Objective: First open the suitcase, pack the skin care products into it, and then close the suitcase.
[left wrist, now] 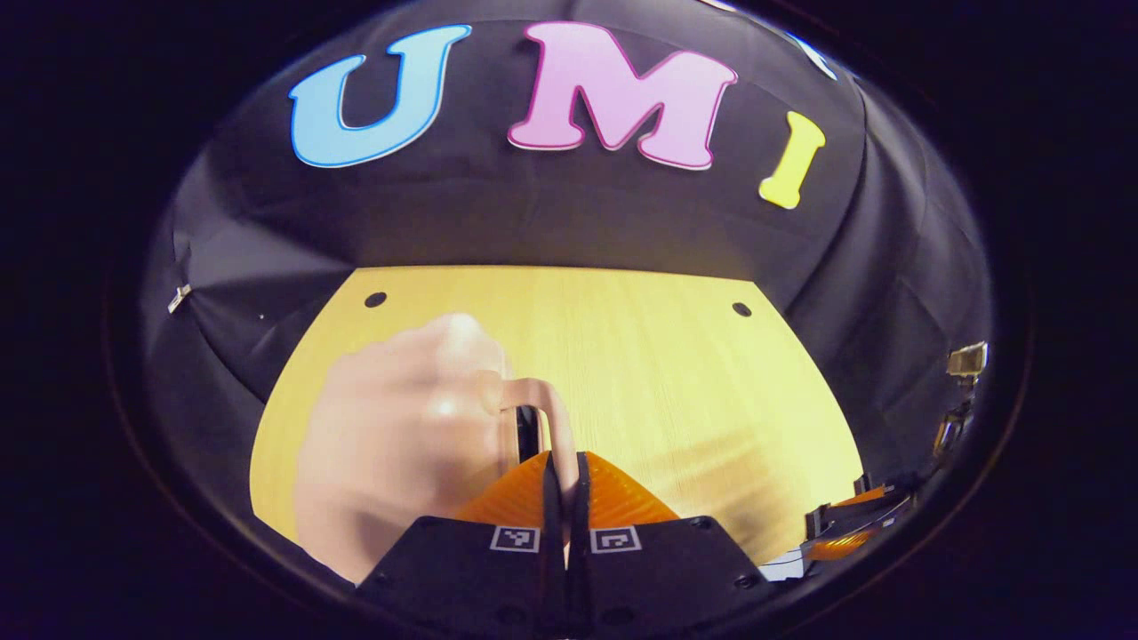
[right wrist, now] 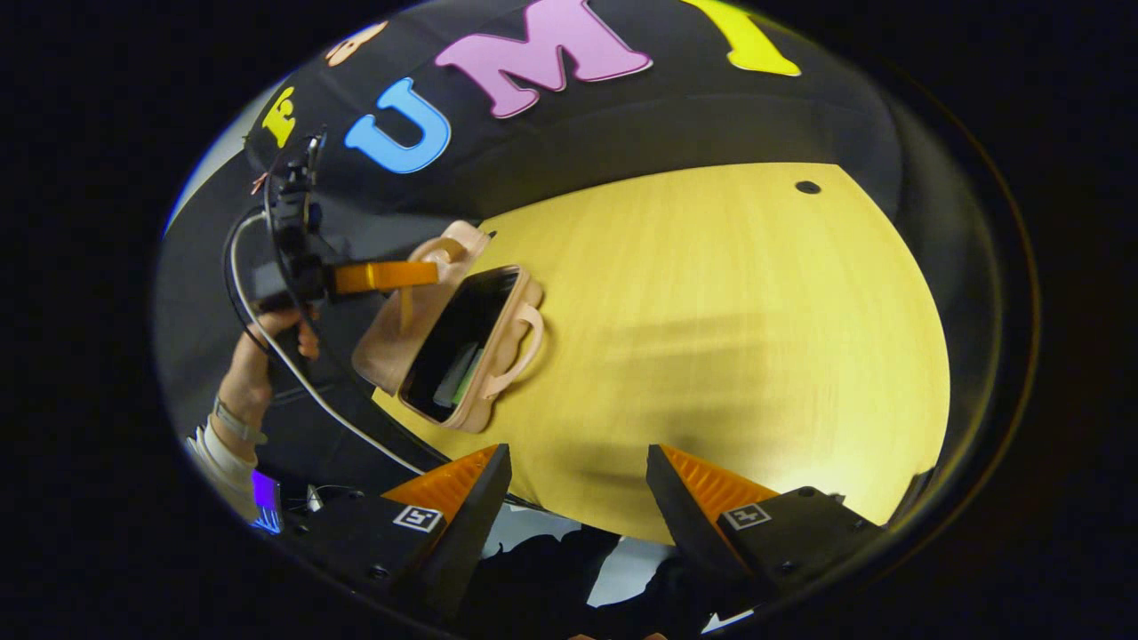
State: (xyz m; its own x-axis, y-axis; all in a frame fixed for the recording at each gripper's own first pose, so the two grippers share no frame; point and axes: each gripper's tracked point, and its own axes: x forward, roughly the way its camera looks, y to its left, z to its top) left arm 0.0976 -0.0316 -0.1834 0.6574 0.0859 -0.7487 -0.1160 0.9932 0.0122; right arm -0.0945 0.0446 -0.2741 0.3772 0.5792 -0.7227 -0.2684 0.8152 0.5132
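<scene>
- Suitcase (right wrist: pixel 458 342) sits at the bench's (right wrist: pixel 729 338) left edge, lid raised, something pale already inside.
- Left gripper (left wrist: pixel 564 498): jaws look pinched together by the suitcase lid; I cannot tell what they clamp.
- Right gripper (right wrist: pixel 578 498): jaws wide, holding nothing.
- I judge closing is next: swing the lid down.

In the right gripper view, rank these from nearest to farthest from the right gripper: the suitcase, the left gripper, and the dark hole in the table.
1. Suitcase, open, on the table's left part, just beyond the right gripper.
2. Left gripper, at the suitcase's lid, farther left.
3. Dark hole, at the table's far right edge.
</scene>
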